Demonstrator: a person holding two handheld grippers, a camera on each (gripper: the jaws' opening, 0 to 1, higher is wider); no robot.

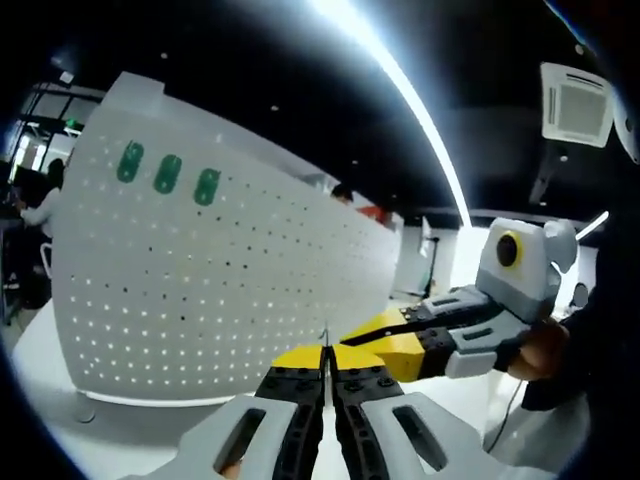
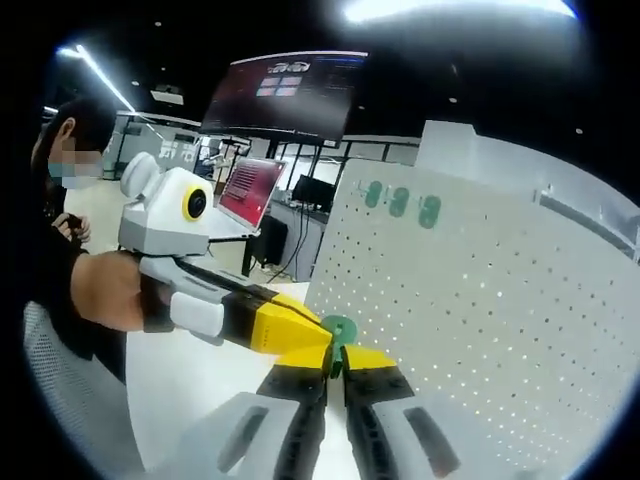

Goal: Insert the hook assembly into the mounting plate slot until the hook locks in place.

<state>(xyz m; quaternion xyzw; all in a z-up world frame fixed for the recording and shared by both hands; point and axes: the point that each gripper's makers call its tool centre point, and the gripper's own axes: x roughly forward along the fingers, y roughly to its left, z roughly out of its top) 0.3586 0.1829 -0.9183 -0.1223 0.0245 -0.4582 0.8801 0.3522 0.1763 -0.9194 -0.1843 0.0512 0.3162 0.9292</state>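
The white perforated mounting plate (image 1: 220, 280) stands upright on a white table, with three green hooks (image 1: 167, 173) high on its face. The right gripper view shows the plate (image 2: 480, 300) and the same green hooks (image 2: 398, 201). A green hook assembly (image 2: 340, 328) sits where both grippers' yellow tips meet, in front of the plate and apart from it. My right gripper (image 2: 338, 362) is shut with the green piece at its tips. My left gripper (image 1: 325, 357) is shut on a thin wire (image 1: 325, 336) rising from its seam. The right gripper (image 1: 352, 338) reaches in from the right, and the left gripper (image 2: 318, 345) from the left.
The white tabletop (image 1: 60, 400) runs under and around the plate. A person's hand (image 1: 540, 350) and forearm (image 2: 100, 290) hold the grippers. Desks with monitors (image 2: 250, 190) and a large screen (image 2: 290, 90) stand behind. Another person (image 1: 40, 205) sits far left.
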